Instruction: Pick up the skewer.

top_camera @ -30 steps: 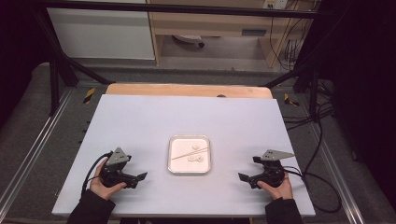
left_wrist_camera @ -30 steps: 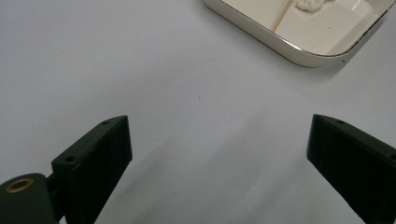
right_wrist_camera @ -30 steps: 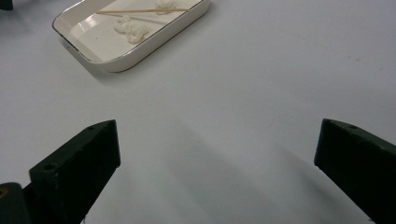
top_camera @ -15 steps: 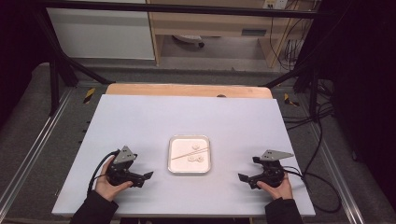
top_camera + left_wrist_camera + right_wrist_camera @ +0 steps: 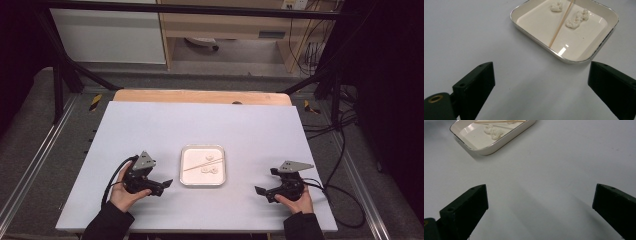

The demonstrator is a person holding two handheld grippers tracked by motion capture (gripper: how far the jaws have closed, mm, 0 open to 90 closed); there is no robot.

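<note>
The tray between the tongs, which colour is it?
The tray is cream-white with a thin metallic rim, clearest in the left gripper view.

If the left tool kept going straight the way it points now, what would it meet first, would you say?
Probably the tray: the left tool stands open with bare table between its jaws, and the tray's near rim lies just ahead, slightly right of centre. Depth is hard to judge.

White tray (image 5: 599, 37) with stick (image 5: 560, 25), perhaps dough lumps (image 5: 576, 20), beyond wide-apart fingers (image 5: 474, 85).

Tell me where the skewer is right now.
The skewer lies slantwise in the tray at the table's near middle, between the white lumps, in the high view; the tray sits between the left gripper and right gripper.
</note>
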